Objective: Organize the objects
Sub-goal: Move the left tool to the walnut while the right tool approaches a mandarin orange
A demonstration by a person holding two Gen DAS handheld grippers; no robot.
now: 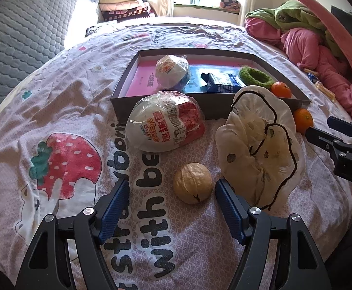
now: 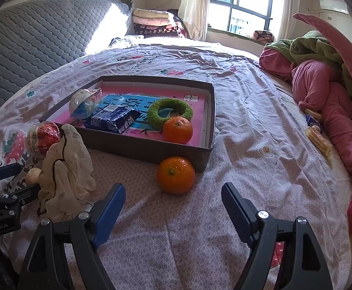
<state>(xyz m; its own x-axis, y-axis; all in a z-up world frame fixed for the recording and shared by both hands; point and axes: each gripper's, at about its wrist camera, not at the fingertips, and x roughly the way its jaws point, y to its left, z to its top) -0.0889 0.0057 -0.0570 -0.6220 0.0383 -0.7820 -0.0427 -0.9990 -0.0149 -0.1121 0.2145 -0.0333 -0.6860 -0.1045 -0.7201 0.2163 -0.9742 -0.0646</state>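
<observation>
1. Jaws of the left gripper [image 1: 172,195] stand wide apart with nothing between the ribbed blue pads [image 1: 114,207]; they hang over the printed cotton bedsheet [image 1: 55,111], near its front edge.
2. Just ahead of that gap lies a small round tan ball with a rough, matte skin [image 1: 192,183], clear of both pads.
3. Beside the ball, on its right, sits a crumpled cream fabric cap with thin dark piping and small dark spots [image 1: 258,149], soft and heaped in folds.
4. The right gripper [image 2: 173,198] is likewise spread wide and grips nothing; its pads are the same ridged blue rubber on black arms.
5. Ahead of it rests a loose round orange with dimpled peel [image 2: 175,175], on the sheet just beside the near right corner of the box.
6. Left of the cap lies an egg-shaped white and red toy in crinkly clear wrap [image 1: 165,124], close to the box's front wall.
7. The shallow grey cardboard box with a pink printed floor [image 2: 137,146] sits mid-bed. Inside: a second wrapped egg, white and blue [image 2: 84,104], a dark blue glossy packet [image 2: 114,118], a fuzzy green ring [image 2: 170,111] and a second orange [image 2: 178,130] at the near wall, touching the ring.
8. Rumpled pink and green bedding [image 2: 321,84] is heaped along the bed's right edge.
</observation>
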